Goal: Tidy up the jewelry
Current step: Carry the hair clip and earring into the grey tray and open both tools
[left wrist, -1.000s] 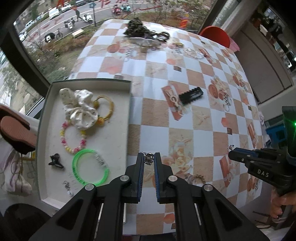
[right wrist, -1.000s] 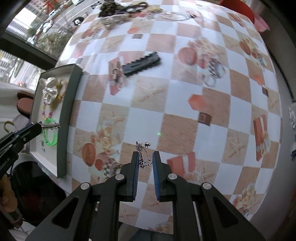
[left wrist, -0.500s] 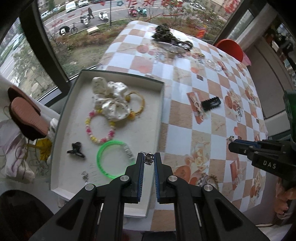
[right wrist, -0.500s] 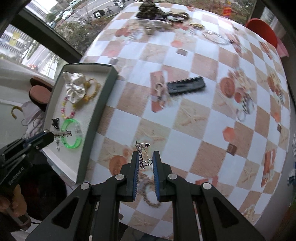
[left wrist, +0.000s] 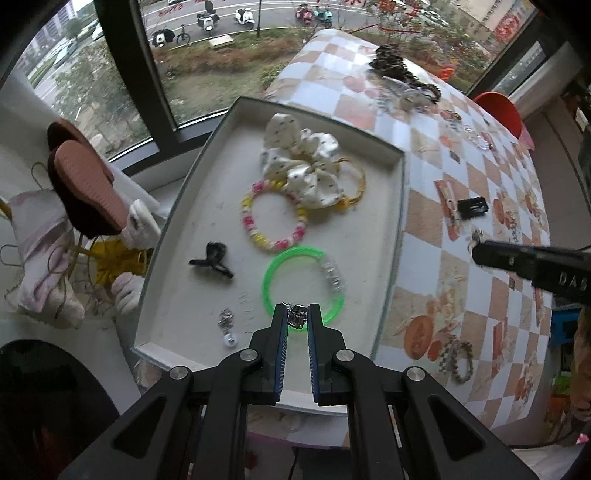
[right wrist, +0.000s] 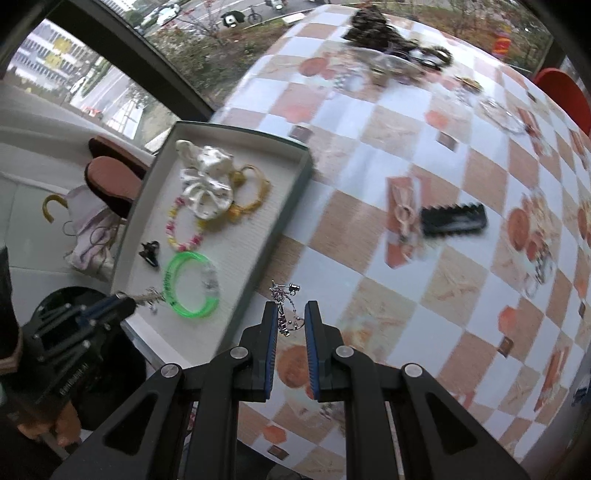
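My left gripper (left wrist: 296, 316) is shut on a small silver earring (left wrist: 296, 316) and holds it above the near end of the white tray (left wrist: 391, 229), over the green bangle (left wrist: 275, 269). The tray also holds a white scrunchie (left wrist: 303, 162), a yellow hair tie (left wrist: 354, 184), a pink-yellow bead bracelet (left wrist: 258, 236), a black clip (left wrist: 214, 258) and a silver earring (left wrist: 226, 325). My right gripper (right wrist: 290, 314) is shut on a silver dangling earring (right wrist: 282, 299), above the table just right of the tray (right wrist: 273, 236). The left gripper shows in the right wrist view (right wrist: 129, 299).
The checkered tablecloth (right wrist: 406, 122) carries a black comb clip (right wrist: 452, 219), a pale hair clip (right wrist: 402, 214), a checkered ring bracelet (left wrist: 458, 360) and a dark pile of jewelry at the far edge (right wrist: 373, 31). A window and shoes lie left of the tray.
Both grippers have moved left with their earrings. The left one went from over the table to over the tray's near end; the right one came close to the tray's right wall.
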The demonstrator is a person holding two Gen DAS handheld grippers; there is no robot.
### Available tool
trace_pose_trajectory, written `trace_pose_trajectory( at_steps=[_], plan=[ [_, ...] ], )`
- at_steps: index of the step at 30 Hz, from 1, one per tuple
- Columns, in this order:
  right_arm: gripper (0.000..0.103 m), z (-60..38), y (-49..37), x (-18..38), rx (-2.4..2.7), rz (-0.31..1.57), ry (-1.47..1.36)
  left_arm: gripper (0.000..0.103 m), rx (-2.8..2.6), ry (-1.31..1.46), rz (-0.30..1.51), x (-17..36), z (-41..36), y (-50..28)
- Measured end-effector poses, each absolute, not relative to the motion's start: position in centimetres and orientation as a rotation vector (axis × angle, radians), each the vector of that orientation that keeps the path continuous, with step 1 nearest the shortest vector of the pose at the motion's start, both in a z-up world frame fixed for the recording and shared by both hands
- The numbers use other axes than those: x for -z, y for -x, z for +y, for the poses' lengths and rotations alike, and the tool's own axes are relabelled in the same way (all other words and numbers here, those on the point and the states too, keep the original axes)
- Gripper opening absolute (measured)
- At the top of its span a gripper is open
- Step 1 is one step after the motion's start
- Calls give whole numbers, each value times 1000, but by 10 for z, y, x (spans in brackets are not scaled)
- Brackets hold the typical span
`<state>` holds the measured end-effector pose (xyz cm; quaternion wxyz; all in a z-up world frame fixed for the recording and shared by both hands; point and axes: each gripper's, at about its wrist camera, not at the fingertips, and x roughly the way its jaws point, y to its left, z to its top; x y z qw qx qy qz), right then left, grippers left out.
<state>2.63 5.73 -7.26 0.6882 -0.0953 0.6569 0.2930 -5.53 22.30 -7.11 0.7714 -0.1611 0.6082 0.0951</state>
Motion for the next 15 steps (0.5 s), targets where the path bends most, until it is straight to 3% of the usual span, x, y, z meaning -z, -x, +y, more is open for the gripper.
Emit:
trace_pose_trajectory(
  at_steps=[15],
  plan=[
    [16, 120, -36, 83, -746, 1468, 252, 15, -274, 395, 1311, 88, 254, 52]
  ],
)
